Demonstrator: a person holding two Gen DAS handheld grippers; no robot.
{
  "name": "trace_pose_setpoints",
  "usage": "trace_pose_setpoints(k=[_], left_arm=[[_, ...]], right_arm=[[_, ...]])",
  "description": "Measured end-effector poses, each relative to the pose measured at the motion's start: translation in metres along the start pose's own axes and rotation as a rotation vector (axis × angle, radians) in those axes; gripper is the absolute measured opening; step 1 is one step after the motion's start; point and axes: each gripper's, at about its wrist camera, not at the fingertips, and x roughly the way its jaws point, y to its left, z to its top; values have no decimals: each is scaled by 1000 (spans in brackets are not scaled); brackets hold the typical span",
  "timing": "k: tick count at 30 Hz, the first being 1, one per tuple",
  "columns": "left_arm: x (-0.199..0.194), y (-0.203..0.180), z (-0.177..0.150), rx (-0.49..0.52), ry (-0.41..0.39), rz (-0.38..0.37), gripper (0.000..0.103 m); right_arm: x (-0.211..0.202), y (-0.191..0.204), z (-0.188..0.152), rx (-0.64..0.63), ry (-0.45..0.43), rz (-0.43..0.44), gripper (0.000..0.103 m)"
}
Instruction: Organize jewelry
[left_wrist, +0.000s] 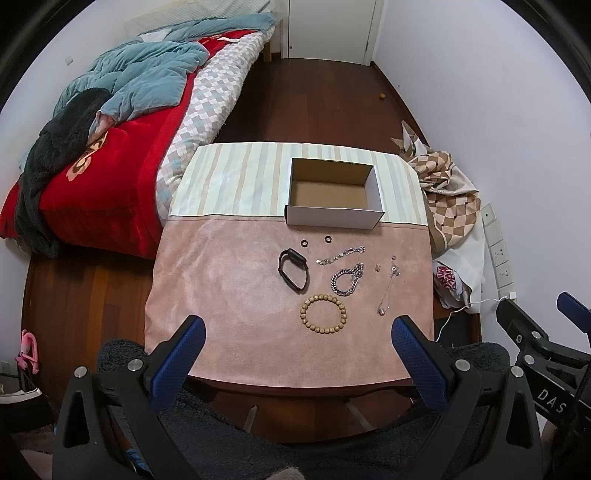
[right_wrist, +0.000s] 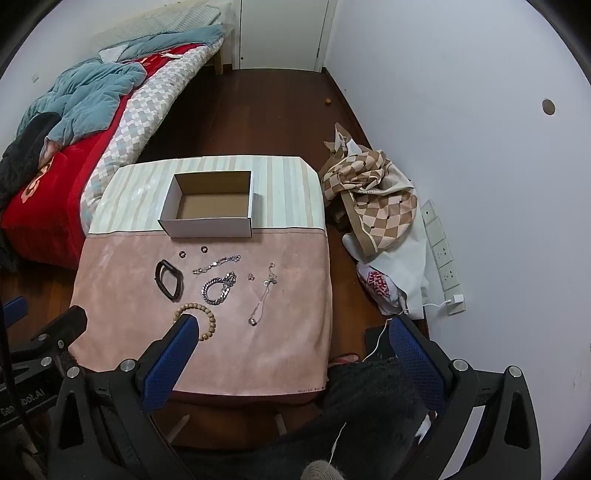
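A small table under a pink and striped cloth carries an empty white cardboard box at its far side. In front of the box lie two small black rings, a black wristband, a thin silver chain, a chunky silver bracelet, a wooden bead bracelet and a thin necklace. My left gripper and right gripper hover open above the table's near edge, nothing between the fingers.
A bed with a red blanket and blue quilt stands to the left. A checked cloth and bags lie on the wooden floor to the right, beside wall sockets. A dark fuzzy seat is below me.
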Motion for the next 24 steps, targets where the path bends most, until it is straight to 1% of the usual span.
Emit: trace_pose_setpoints(k=[24], left_arm=[[-3, 8, 0, 5, -10, -2, 103]], right_arm=[[-1, -1, 1, 2, -2, -6, 103]])
